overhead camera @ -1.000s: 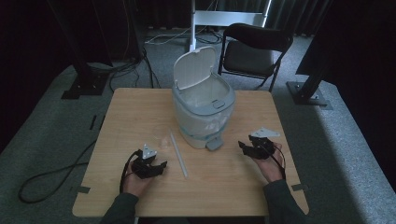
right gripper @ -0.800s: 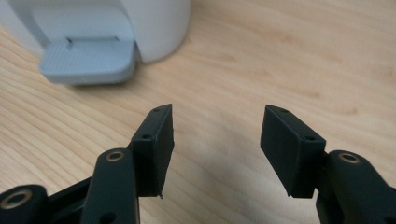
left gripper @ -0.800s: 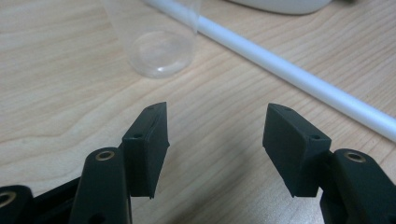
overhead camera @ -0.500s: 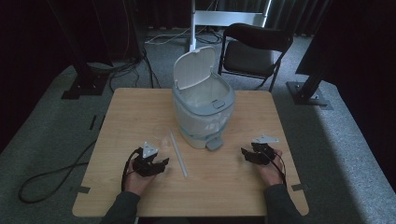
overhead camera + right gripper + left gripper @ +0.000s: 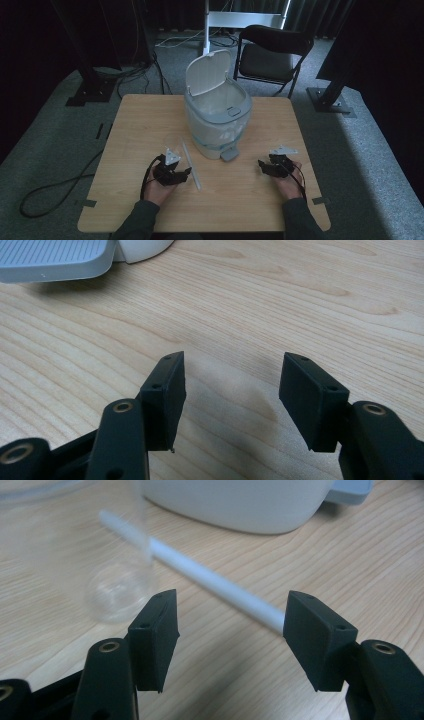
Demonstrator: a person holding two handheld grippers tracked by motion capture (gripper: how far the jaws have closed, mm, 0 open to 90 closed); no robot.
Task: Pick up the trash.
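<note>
Left hand-held gripper [image 5: 186, 172] shifted right toward white straw [image 5: 191, 165], jaws wide, empty. Right hand-held gripper [image 5: 261, 165] lowered to table [image 5: 150, 120], jaws apart, empty.

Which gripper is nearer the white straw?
Left. The left gripper sits right beside the white straw, jaws open. The right gripper is across the table, past the bin's pedal.

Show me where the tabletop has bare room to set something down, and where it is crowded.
Bare wood lies left of the bin toward the table edge, right of the bin above the right claw, and along the near edge between the two forearms. It is crowded in front of the bin: clear cup, white straw, pedal and left claw.
</note>
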